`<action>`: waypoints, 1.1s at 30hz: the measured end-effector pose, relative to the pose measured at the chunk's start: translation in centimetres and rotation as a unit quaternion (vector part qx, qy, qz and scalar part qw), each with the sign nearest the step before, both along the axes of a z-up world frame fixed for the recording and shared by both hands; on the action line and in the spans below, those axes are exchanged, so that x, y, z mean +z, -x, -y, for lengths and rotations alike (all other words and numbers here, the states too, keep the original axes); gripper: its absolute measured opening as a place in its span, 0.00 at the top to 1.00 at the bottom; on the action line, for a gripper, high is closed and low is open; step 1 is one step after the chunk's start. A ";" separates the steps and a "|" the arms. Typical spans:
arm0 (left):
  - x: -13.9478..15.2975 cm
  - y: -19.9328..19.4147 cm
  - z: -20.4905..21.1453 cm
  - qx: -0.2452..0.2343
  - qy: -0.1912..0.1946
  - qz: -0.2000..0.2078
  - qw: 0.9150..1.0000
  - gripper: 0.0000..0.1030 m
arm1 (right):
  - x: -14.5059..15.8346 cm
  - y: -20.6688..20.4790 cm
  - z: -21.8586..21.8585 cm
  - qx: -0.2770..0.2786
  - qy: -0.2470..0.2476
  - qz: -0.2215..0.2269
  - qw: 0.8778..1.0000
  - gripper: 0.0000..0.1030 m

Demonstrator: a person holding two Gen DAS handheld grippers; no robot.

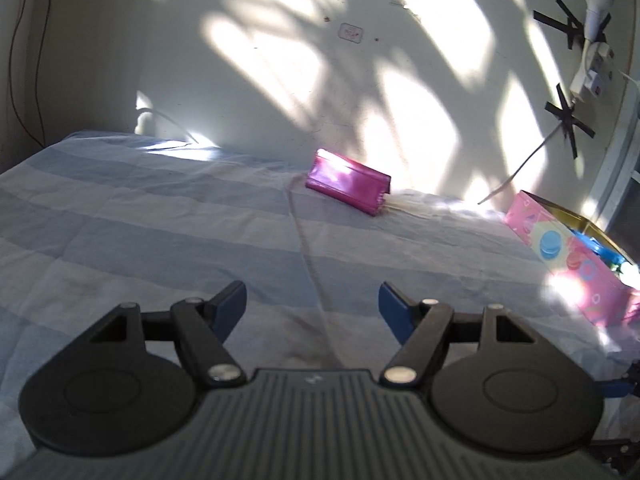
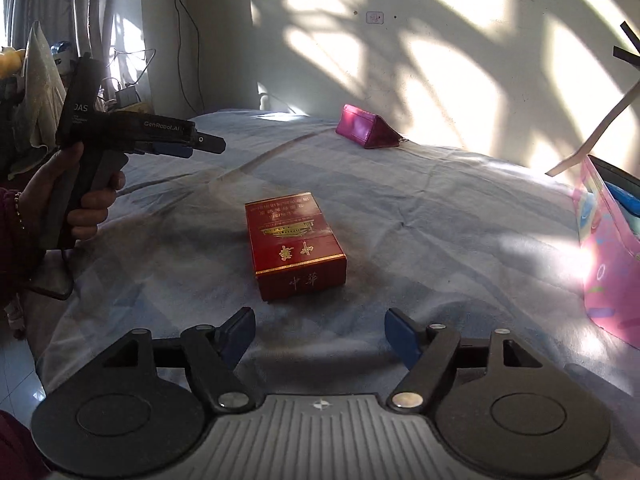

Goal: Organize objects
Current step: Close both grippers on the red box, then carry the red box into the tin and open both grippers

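A red cigarette box (image 2: pixel 296 246) with gold print lies flat on the blue striped bedsheet (image 2: pixel 440 216), just ahead of my open, empty right gripper (image 2: pixel 320 332). A magenta pouch (image 1: pixel 347 186) sits far back by the wall; it also shows in the right wrist view (image 2: pixel 366 128). A pink patterned box (image 1: pixel 576 256) holding blue items stands at the right edge, and shows in the right wrist view (image 2: pixel 612 248). My left gripper (image 1: pixel 312 306) is open and empty over bare sheet. In the right wrist view the left gripper (image 2: pixel 208 144) is held in a hand, above the bed's left side.
A cream wall (image 1: pixel 280 60) with sun patches backs the bed. A white bulb and socket (image 1: pixel 592 20) taped with black strips hang at upper right. Cables, cloth and clutter (image 2: pixel 36 92) stand left of the bed, with tiled floor (image 2: pixel 20 364) below.
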State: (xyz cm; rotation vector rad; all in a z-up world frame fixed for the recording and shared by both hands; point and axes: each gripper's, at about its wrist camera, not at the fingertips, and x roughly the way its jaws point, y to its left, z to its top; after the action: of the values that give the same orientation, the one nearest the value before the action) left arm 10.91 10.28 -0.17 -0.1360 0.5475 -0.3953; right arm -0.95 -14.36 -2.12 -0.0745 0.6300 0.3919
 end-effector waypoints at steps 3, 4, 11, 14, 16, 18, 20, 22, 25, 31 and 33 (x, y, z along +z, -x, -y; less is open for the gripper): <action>1.2 1.7 3.9 -0.080 -0.008 0.010 0.997 0.29 | -0.1 0.0 -0.4 -0.008 -0.007 0.008 1.000 0.33; 1.4 2.0 4.8 -0.098 -0.013 0.011 0.995 0.29 | -0.2 -0.3 -0.6 -0.011 -0.010 0.006 1.000 0.33; -0.9 1.1 7.5 -0.148 -0.013 -0.055 0.987 0.38 | -1.0 -1.3 -1.8 -0.020 -0.004 0.011 1.000 0.33; -2.0 1.0 7.4 -0.166 0.023 -0.093 0.981 0.55 | -1.0 -1.7 -2.0 -0.020 -0.001 0.017 1.000 0.50; -2.1 1.8 7.8 -0.160 0.025 -0.086 0.983 0.55 | -1.0 -2.0 -1.9 -0.022 -0.008 0.020 1.000 0.54; -1.8 2.0 8.2 -0.155 0.023 -0.089 0.984 0.55 | -0.9 -2.2 -1.6 -0.031 -0.014 0.021 0.999 0.59; -1.0 1.9 8.6 -0.161 0.029 -0.096 0.982 0.58 | -0.6 -2.1 -0.9 -0.052 -0.024 0.030 0.998 0.60; 0.0 2.0 9.4 -0.166 0.026 -0.080 0.982 0.58 | -0.2 -2.2 0.3 -0.063 -0.045 0.038 0.996 0.60; 1.9 1.5 11.2 -0.174 0.032 -0.063 0.982 0.58 | 1.0 -2.1 2.0 -0.083 -0.050 0.064 0.993 0.60; 6.0 -0.6 18.0 -0.209 0.049 -0.022 0.976 0.58 | 3.7 -2.7 7.4 -0.147 -0.048 0.119 0.981 0.60; 6.7 -1.1 20.8 -0.225 0.045 -0.009 0.973 0.58 | 4.5 -2.9 10.0 -0.169 -0.058 0.132 0.975 0.60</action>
State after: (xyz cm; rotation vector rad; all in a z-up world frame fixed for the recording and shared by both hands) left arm 12.03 -10.49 6.50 -0.1017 0.5776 -0.8629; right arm 1.94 -24.32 2.35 0.0907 0.3471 0.0840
